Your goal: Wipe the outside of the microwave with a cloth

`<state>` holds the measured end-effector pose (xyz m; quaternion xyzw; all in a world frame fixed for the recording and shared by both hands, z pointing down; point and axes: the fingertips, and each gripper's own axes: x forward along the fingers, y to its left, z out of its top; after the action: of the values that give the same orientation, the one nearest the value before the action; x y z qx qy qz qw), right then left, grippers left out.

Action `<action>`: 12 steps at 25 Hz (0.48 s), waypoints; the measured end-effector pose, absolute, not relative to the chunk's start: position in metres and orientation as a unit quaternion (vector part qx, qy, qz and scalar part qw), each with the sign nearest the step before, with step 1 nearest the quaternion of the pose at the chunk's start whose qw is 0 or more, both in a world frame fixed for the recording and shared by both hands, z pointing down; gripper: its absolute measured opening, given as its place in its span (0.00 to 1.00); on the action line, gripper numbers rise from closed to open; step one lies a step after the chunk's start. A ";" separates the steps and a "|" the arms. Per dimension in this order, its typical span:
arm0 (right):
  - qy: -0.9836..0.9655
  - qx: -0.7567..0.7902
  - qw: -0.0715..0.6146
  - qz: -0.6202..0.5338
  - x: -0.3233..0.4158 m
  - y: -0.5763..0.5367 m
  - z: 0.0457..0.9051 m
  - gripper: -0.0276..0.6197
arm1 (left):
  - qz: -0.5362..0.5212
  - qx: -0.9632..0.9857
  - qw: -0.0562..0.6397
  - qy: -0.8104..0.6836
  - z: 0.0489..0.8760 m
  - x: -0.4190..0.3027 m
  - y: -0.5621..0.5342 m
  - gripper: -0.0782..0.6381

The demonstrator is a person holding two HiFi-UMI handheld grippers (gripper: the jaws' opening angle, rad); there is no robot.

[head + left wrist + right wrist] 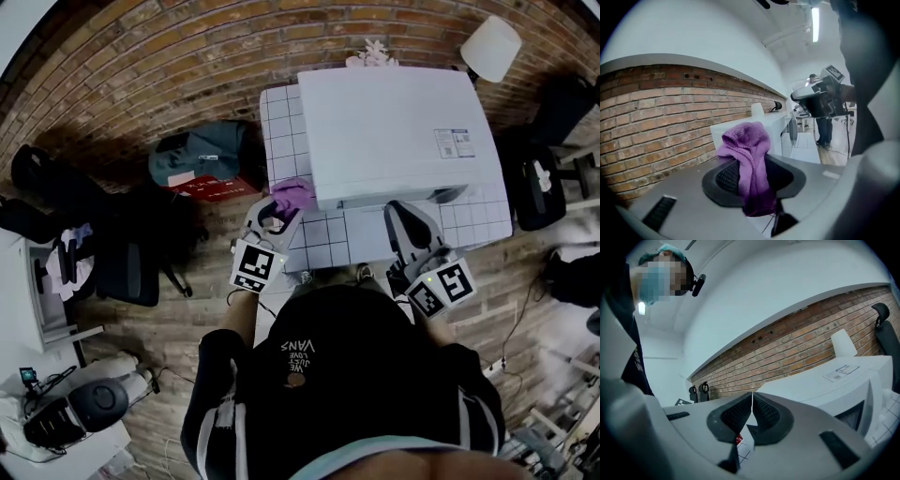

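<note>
A white microwave [389, 136] stands on a white tiled table [328, 239] against the brick wall. My left gripper [272, 217] is shut on a purple cloth [292, 195], held at the microwave's front left corner. In the left gripper view the purple cloth [750, 161] bunches up between the jaws, with the microwave [773, 129] just behind it. My right gripper [405, 217] is shut on nothing, in front of the microwave's door, right of centre. In the right gripper view its pads [765, 414] meet, and the microwave [834, 380] lies to the right.
A white lamp [490, 47] stands at the table's back right. A teal bag [202, 155] and black chairs [131, 253] sit on the wooden floor to the left. More black chairs [539, 183] are on the right.
</note>
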<state>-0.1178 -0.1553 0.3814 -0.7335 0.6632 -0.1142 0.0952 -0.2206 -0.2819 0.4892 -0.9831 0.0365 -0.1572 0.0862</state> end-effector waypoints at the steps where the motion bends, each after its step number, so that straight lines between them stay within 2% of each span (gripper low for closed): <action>1: 0.656 -0.740 0.095 -0.115 -0.126 -0.160 0.383 0.05 | -0.145 -0.986 0.083 0.025 0.489 -0.220 -0.282 0.31; 6: 0.614 -0.774 0.092 -0.124 -0.153 -0.175 0.394 0.05 | -0.086 -0.993 0.077 -0.033 0.489 -0.215 -0.278 0.31; 12: 0.551 -0.821 0.083 -0.123 -0.155 -0.161 0.399 0.05 | -0.059 -0.996 0.030 -0.056 0.494 -0.195 -0.304 0.31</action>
<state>-0.1552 -0.1607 0.3993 -0.8212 0.5511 -0.1230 0.0825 -0.1952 -0.3041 0.4938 -0.9962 -0.0559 -0.0590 0.0305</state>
